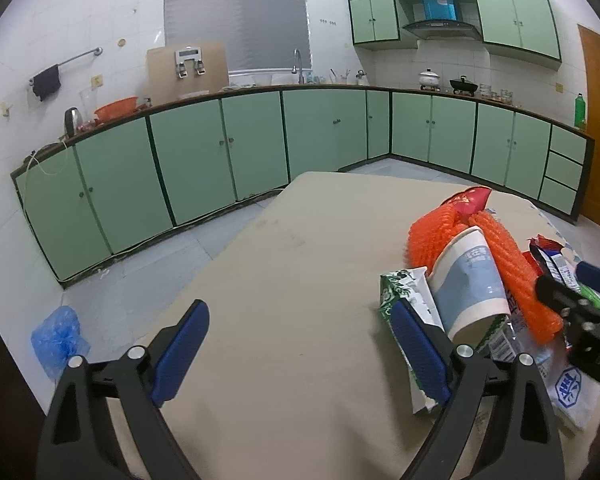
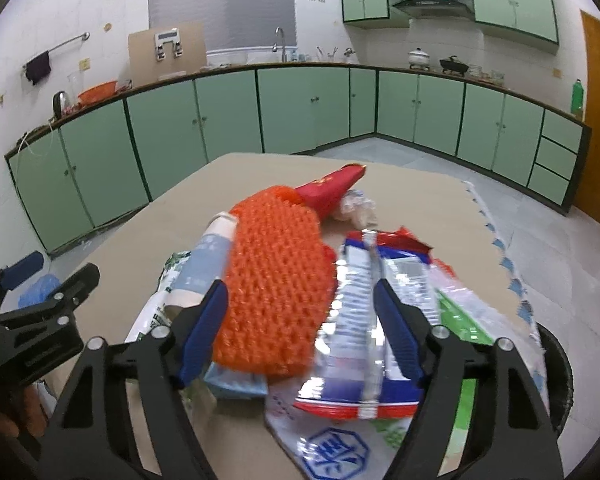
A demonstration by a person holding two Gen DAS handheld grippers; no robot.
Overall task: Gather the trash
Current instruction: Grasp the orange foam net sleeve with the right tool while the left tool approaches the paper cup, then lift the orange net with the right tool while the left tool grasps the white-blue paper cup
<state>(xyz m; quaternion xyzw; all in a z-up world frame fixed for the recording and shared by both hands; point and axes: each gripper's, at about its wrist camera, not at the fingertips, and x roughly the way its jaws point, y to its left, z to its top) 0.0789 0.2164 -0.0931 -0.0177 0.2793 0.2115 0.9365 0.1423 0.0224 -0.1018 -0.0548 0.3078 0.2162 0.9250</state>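
**Both grippers lowered at the trash pile**

Both grippers are tilted downward over the table (image 1: 284, 280). The left gripper (image 1: 300, 354) is spread wide, nothing between its pads; its right finger (image 1: 416, 354) sits just beside a green carton (image 1: 400, 284). The right gripper (image 2: 300, 334) is parted around the orange mesh (image 2: 276, 292) and a foil wrapper (image 2: 360, 320), not visibly clamped. A paper cup (image 1: 470, 284) lies among the heap.

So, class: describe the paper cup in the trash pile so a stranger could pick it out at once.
Start at the tan table in the green-cupboard kitchen and find the trash heap at its near right. The paper cup lies on its side there, wedged between an orange mesh and a green-and-white carton. It alone is a smooth white cylinder with a pale blue band.
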